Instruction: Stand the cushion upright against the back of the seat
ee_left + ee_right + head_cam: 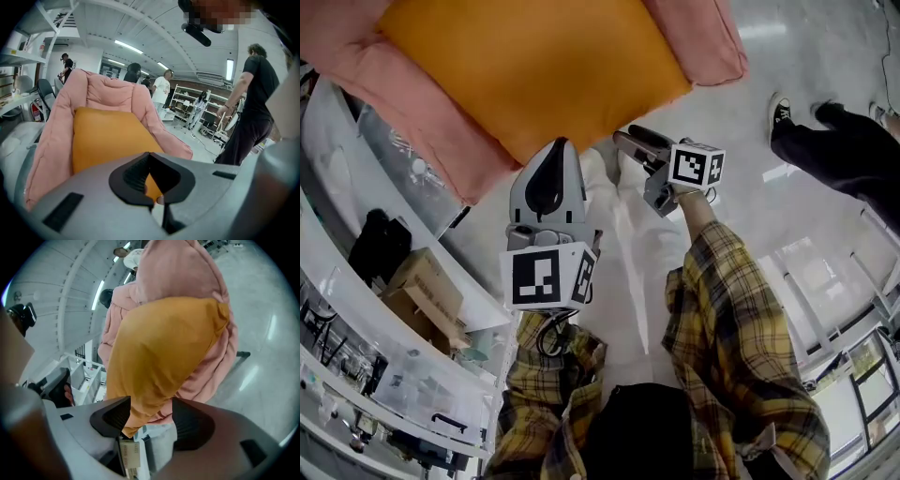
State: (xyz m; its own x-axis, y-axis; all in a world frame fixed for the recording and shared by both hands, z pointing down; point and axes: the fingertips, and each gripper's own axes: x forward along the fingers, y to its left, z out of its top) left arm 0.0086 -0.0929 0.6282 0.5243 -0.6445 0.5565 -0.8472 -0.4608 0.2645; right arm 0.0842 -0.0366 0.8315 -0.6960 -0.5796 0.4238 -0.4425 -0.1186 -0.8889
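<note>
Cushion (534, 66): orange, lying in the pink seat (422, 122), with its near corner toward both claws.
Left claw (152, 187): pads nearly together, seemingly pinching the cushion's corner.
Right claw (150, 420): pads wide apart, with the cushion's edge loose between them.

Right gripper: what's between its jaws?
The cushion: its lower corner hangs between the open jaws of the right gripper, not clamped. This shows in the right gripper view.
</note>
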